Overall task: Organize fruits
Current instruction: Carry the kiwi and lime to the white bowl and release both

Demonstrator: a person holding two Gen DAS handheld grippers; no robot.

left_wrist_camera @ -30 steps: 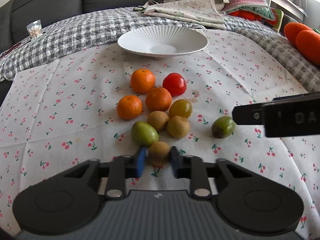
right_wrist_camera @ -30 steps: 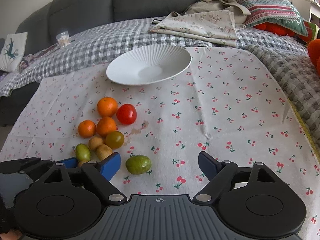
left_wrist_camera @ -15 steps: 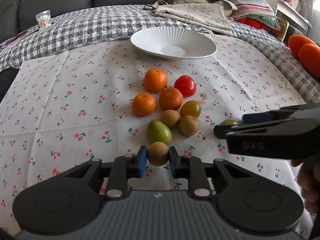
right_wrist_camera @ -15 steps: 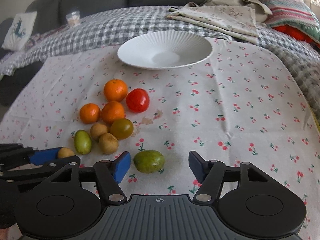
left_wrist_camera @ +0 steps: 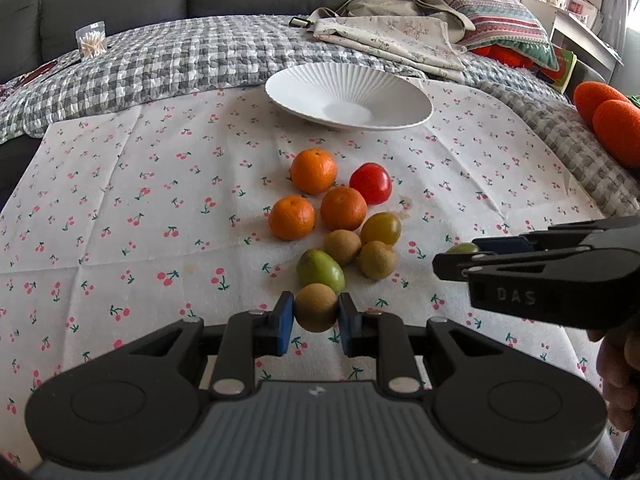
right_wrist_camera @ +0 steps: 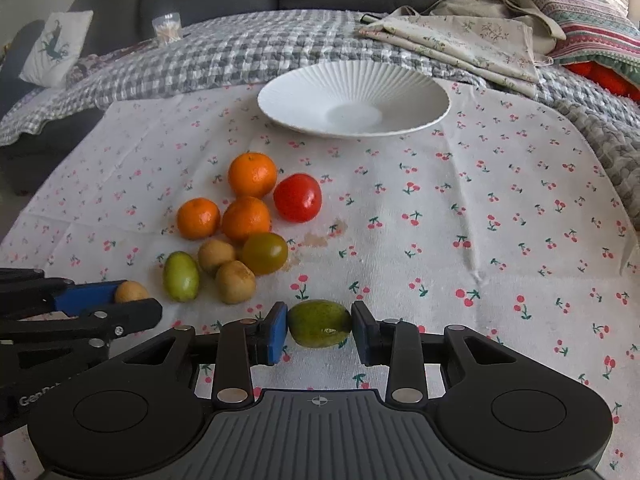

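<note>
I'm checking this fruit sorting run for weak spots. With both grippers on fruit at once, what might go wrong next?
1. The right gripper is closing on the lone green fruit; the smooth, rounded fruit might squirt out.
2. The left gripper pinches a small brown fruit near the fingertips; it may slip on the way to the white bowl.
3. The grippers sit close together and might bump.

- The cloth (right_wrist_camera: 480, 168) lies over the blanket (right_wrist_camera: 224, 60); the plate (right_wrist_camera: 400, 92) stands at its far edge.
- The cluster of fruit (right_wrist_camera: 240, 236) lies on the cloth, nearer than the plate and to the left in the right wrist view.
- One fruit (left_wrist_camera: 316, 307) sits between the left gripper (left_wrist_camera: 313, 322) pads, at the near end of the cluster.
- Another fruit (right_wrist_camera: 320, 323) lies apart, right of the cluster, between the closing right gripper (right_wrist_camera: 320, 334) pads.
</note>
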